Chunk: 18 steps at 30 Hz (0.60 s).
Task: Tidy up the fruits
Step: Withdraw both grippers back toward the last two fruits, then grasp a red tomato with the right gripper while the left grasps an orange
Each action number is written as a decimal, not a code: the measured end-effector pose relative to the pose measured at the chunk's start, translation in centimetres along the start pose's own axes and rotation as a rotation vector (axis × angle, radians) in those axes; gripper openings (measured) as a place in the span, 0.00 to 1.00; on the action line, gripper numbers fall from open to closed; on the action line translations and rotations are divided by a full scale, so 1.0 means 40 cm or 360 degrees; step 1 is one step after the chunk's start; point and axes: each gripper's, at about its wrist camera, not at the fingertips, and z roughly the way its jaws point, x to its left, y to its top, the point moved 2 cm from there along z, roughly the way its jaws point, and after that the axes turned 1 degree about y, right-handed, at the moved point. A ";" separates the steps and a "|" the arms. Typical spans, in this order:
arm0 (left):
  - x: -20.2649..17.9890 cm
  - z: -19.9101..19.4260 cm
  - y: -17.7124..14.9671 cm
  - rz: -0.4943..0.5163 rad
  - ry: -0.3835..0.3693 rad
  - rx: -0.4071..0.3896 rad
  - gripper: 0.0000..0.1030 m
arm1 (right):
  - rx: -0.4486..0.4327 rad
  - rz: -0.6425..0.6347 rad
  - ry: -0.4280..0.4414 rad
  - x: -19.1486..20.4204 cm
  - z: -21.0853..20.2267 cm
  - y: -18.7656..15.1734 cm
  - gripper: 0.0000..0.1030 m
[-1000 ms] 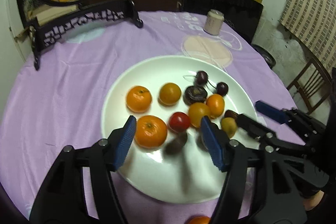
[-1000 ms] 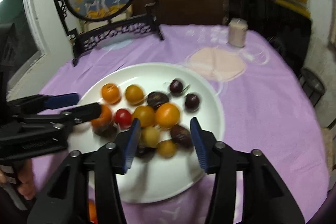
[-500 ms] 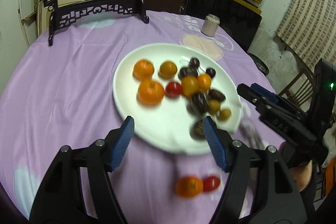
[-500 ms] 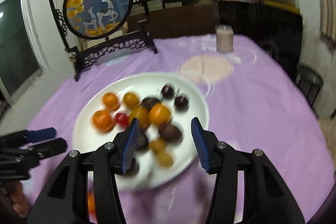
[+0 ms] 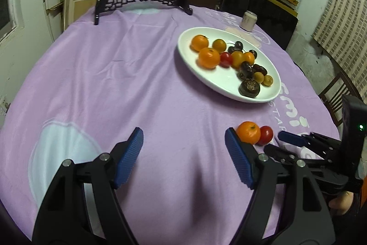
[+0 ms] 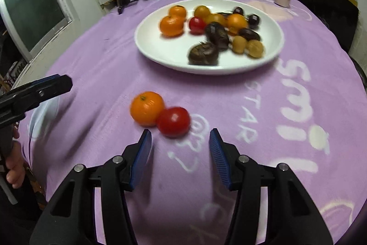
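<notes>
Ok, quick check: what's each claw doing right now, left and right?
Left claw: open, holding nothing, over bare purple cloth.
Right claw: open, holding nothing, just short of the loose red tomato.

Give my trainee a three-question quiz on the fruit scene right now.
1. True or false: the right gripper holds the tomato.
2. Which fruit touches that tomato on the cloth? A) cherry B) orange C) chestnut
3. Fill in: most fruit lies on the white ____.

Key:
1. False; both grippers, left too, are open and empty.
2. B, the orange.
3. plate.
</notes>
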 end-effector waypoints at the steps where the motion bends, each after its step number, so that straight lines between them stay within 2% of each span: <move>1: 0.002 -0.004 -0.001 -0.0002 0.0001 -0.0001 0.73 | -0.0004 -0.0015 -0.0011 0.006 0.008 0.005 0.52; 2: 0.006 -0.006 -0.004 -0.0004 0.0000 0.0000 0.73 | -0.0004 -0.0034 -0.0025 0.012 0.017 0.007 0.51; 3: 0.007 -0.007 -0.006 -0.0005 -0.0006 0.0004 0.73 | 0.0000 -0.0064 -0.0021 0.021 0.030 0.009 0.40; 4: 0.002 -0.006 -0.008 0.0002 -0.0018 0.0013 0.73 | 0.0011 -0.0080 -0.0019 0.026 0.037 0.010 0.33; 5: -0.007 -0.003 -0.011 0.0012 -0.0030 0.0024 0.73 | 0.0018 -0.0091 -0.0045 0.026 0.039 0.012 0.32; 10: -0.085 0.031 -0.014 0.0111 -0.0108 0.0086 0.73 | -0.0020 0.0037 -0.0015 -0.022 -0.025 -0.001 0.32; 14: -0.170 0.087 -0.012 0.0221 -0.0120 0.0144 0.73 | -0.0108 0.0136 -0.0024 -0.079 -0.105 -0.034 0.32; 18: -0.227 0.154 -0.010 0.0270 -0.0105 0.0232 0.73 | -0.0118 0.0196 -0.0019 -0.121 -0.139 -0.072 0.32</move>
